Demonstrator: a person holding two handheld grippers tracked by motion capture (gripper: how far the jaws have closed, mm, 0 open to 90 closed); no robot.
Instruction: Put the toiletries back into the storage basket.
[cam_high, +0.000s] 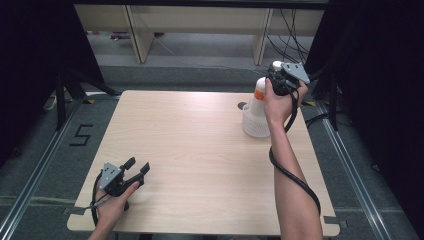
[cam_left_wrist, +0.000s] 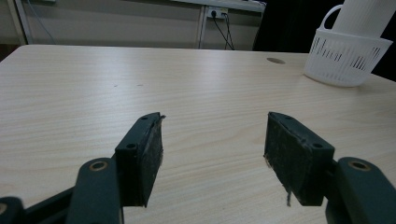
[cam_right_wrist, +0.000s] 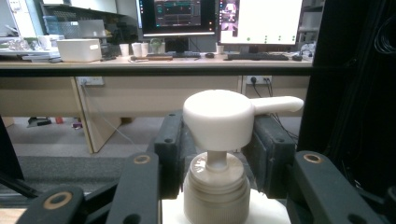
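Observation:
A white pump bottle (cam_high: 258, 97) with an orange band stands upright in a small white slotted basket (cam_high: 252, 127) at the table's far right. My right gripper (cam_high: 278, 75) is over it, shut on the pump head (cam_right_wrist: 219, 119), whose spout points right; the ribbed collar (cam_right_wrist: 215, 186) sits just below the pads. Near the front left edge my left gripper (cam_high: 138, 165) rests low over the wood. In its own view the left gripper (cam_left_wrist: 215, 140) stands open with nothing between its pads. The basket (cam_left_wrist: 345, 58) and the bottle (cam_left_wrist: 362, 16) appear at that view's upper right.
The light wooden table (cam_high: 190, 150) has a small round hole (cam_high: 242, 105) beside the basket. Desk legs and cables stand on the floor beyond the far edge, with black curtains on both sides. A desk with monitors (cam_right_wrist: 219, 16) is behind the bottle.

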